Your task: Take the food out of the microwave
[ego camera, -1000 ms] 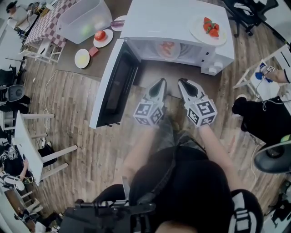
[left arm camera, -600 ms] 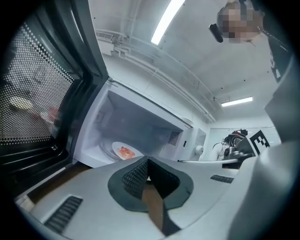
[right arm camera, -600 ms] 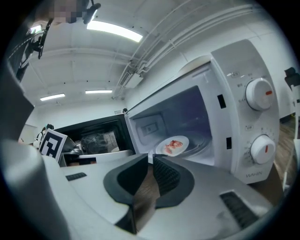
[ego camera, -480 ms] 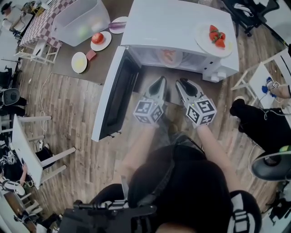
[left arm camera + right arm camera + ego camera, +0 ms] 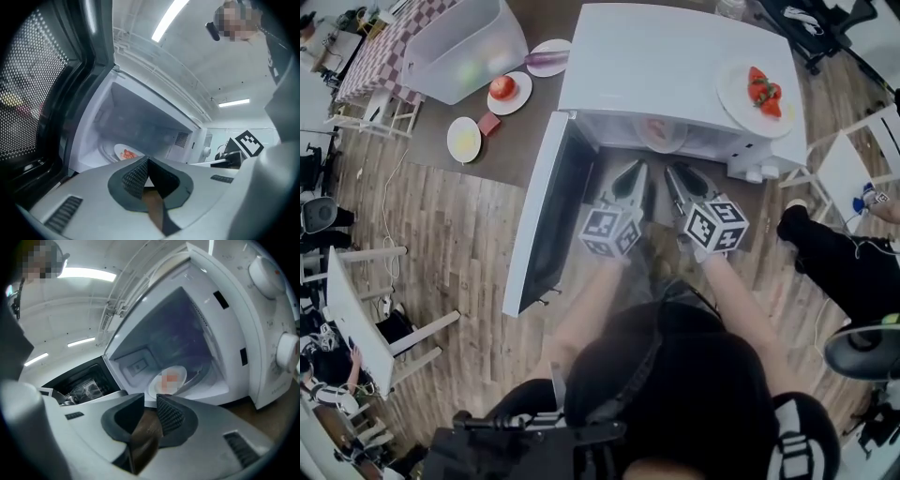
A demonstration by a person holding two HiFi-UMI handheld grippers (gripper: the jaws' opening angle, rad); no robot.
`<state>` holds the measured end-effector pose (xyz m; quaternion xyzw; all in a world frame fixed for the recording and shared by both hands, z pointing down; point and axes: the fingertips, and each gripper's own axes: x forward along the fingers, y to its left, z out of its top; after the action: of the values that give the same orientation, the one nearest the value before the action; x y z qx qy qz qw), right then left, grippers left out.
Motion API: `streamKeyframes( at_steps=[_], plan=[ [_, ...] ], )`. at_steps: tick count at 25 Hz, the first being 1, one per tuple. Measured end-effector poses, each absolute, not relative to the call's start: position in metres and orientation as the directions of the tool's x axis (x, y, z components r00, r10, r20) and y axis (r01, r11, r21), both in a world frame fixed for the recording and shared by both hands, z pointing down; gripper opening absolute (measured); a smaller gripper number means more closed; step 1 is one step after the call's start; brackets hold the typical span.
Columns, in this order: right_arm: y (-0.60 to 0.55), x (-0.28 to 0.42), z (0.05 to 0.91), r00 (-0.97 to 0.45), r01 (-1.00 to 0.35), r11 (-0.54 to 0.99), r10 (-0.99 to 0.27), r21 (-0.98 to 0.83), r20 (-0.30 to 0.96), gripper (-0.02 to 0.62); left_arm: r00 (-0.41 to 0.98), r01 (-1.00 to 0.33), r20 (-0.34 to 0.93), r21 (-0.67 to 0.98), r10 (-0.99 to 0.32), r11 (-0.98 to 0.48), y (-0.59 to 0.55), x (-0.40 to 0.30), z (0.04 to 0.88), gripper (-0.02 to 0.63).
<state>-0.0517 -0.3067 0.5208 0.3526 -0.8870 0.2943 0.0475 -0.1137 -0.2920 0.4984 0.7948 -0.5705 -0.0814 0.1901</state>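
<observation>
The white microwave (image 5: 675,56) stands with its door (image 5: 546,220) swung open to the left. Inside it, a white plate of reddish food (image 5: 661,131) rests on the turntable; the same plate (image 5: 127,153) shows in the left gripper view, and again as the plate (image 5: 168,379) in the right gripper view. My left gripper (image 5: 630,171) is shut and holds nothing, just in front of the opening; its pads meet at the left gripper (image 5: 147,160) tip. Beside it, my right gripper (image 5: 682,174) is open, and between the jaws of the right gripper (image 5: 150,401) there is only a narrow, bare gap. Neither gripper touches the plate.
A plate of strawberries (image 5: 761,89) sits on top of the microwave. The microwave's knobs (image 5: 267,273) are to the right of the cavity. On the brown table to the left stand a clear tub (image 5: 464,42), a tomato plate (image 5: 502,89) and a yellow plate (image 5: 464,141). White chairs and seated people are around.
Both grippers have moved forward, closer to the microwave opening. The right gripper's jaws have parted and its wrist has rolled. The left gripper stays shut.
</observation>
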Motion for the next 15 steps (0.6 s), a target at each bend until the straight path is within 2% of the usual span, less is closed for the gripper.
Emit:
streamKeyframes(
  at_steps=[6,7,9,15],
  plan=[
    [-0.324,-0.052,0.538,-0.711,-0.639,0.401,-0.633,-0.656,0.306,0.088,0.342,-0.871,0.095,0.406,-0.935,-0.277,-0.299,-0.117,0.506,0.002],
    [-0.325,-0.053,0.539,-0.711,-0.627,0.377,-0.635,-0.681,0.303,0.112,0.345,-0.87,0.098,0.406,-0.934,-0.279,-0.3,-0.117,0.507,0.002],
    [-0.329,-0.055,0.54,-0.707,-0.606,0.329,-0.64,-0.724,0.301,0.117,0.352,-0.869,0.103,0.405,-0.93,-0.284,-0.302,-0.116,0.509,0.002],
    [-0.337,-0.055,0.549,-0.69,-0.477,0.142,-0.671,-0.867,0.27,0.117,0.367,-0.865,0.11,0.405,-0.924,-0.295,-0.302,-0.117,0.511,0.002]
  ],
)
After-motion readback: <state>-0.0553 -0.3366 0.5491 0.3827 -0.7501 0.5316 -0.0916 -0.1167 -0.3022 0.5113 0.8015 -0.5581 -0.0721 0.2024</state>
